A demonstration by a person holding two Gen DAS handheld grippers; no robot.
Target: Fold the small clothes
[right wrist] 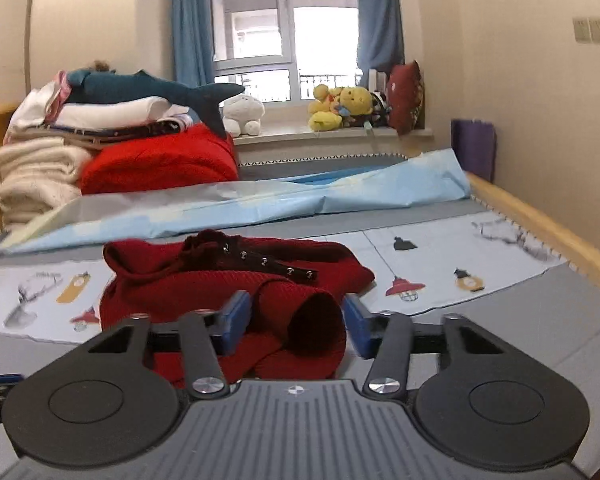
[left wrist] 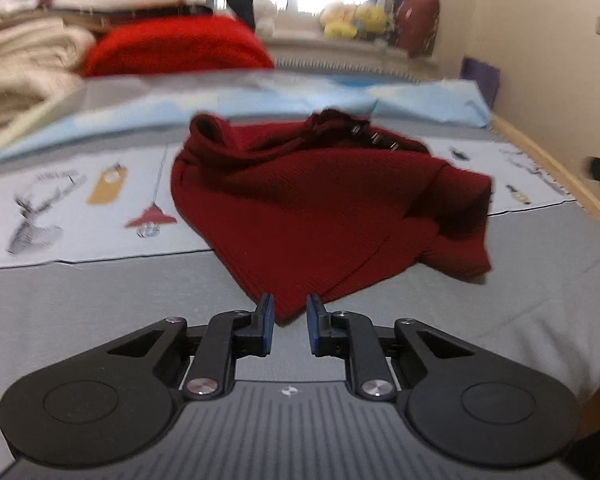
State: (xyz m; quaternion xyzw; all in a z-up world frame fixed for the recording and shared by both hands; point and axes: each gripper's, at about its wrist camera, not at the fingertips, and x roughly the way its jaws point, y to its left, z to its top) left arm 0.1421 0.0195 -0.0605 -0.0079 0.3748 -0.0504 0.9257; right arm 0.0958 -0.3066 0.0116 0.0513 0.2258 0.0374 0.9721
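Observation:
A dark red knit garment (left wrist: 320, 208) lies crumpled on the bed, with a row of metal snaps (right wrist: 266, 261) along its placket. In the left wrist view my left gripper (left wrist: 290, 314) sits low at the garment's near corner. Its blue pads (left wrist: 267, 322) stand a narrow gap apart, and the tip of that corner lies between them without being pinched. In the right wrist view my right gripper (right wrist: 296, 320) straddles a rolled sleeve (right wrist: 312, 328) whose round cuff faces the camera. The pads (right wrist: 236, 316) stand at the sleeve's two sides, and the cuff is not squashed.
The bed has a grey sheet (left wrist: 100, 312) and a printed cloth (left wrist: 60, 208), with a light blue sheet (right wrist: 260, 200) behind. Folded towels, a bright red blanket (right wrist: 160, 164) and a plush shark are stacked back left. A wooden rail (right wrist: 540, 220) runs along the right, and plush toys (right wrist: 340, 108) sit on the windowsill.

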